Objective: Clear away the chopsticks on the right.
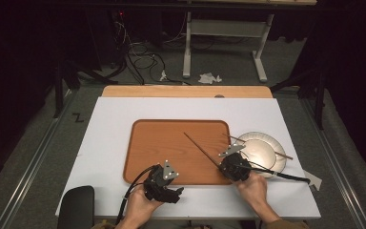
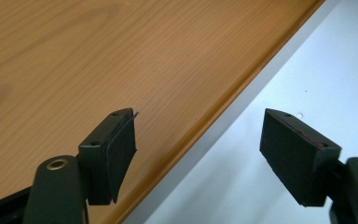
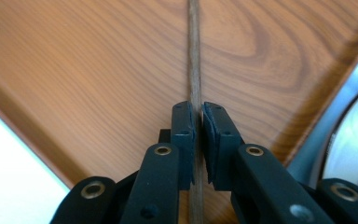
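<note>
The right gripper (image 3: 197, 116) pinches a thin brown wooden chopstick (image 3: 194, 56) between its black pads, the stick reaching out over the rounded rectangular wooden tray (image 1: 152, 143). A second chopstick (image 1: 262, 147) lies across the round white plate (image 1: 279, 164) just right of the tray. The left gripper (image 2: 198, 144) hovers over the tray's near edge, jaws wide apart with nothing between them.

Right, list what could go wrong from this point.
1. The right gripper pinches the thin chopstick near one end; the long free length over the tray could pivot or slip.
2. The other chopstick lies across the plate; a careless swing might knock it off.
</note>
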`<state>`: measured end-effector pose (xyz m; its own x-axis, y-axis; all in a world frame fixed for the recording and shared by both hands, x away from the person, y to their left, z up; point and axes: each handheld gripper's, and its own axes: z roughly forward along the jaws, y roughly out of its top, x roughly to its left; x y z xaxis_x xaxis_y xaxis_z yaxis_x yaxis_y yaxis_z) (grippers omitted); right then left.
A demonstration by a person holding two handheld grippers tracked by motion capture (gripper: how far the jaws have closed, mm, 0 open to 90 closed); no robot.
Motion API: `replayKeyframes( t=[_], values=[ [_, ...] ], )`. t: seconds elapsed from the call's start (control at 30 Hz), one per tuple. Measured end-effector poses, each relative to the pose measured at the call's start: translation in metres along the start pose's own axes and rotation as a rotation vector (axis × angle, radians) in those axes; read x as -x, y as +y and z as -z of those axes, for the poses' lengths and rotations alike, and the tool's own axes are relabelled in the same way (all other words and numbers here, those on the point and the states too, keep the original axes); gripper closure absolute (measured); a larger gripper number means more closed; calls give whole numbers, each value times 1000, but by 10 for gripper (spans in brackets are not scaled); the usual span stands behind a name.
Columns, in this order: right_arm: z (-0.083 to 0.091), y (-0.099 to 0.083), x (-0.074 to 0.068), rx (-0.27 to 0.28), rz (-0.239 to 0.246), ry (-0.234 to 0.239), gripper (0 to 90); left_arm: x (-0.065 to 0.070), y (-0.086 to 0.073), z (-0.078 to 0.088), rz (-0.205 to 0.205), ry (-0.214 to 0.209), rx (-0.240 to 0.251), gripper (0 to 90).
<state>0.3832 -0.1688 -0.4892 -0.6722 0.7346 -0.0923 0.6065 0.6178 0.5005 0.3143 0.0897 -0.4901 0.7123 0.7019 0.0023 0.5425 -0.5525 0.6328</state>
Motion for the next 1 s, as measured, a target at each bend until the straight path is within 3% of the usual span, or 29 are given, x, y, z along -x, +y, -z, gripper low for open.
replayKeyframes(
  t=[0.27,0.47,0.63,0.77,0.87,1.0],
  values=[
    [1,-2,1,-3,-7,-23,821,0,0,0,-2,1,-2,268],
    [4,-3,0,10,6,-19,717,0,0,-2,-1,-2,-7,266],
    [14,-3,1,49,2,11,669,0,-1,-2,3,-1,-4,267],
    [23,-5,0,89,31,65,637,0,0,-3,0,-3,-9,267],
    [32,-6,1,121,55,91,640,1,-1,-3,-2,-4,-8,267],
    [45,-7,7,152,46,104,649,0,-1,-2,4,-2,-5,267]
  ],
)
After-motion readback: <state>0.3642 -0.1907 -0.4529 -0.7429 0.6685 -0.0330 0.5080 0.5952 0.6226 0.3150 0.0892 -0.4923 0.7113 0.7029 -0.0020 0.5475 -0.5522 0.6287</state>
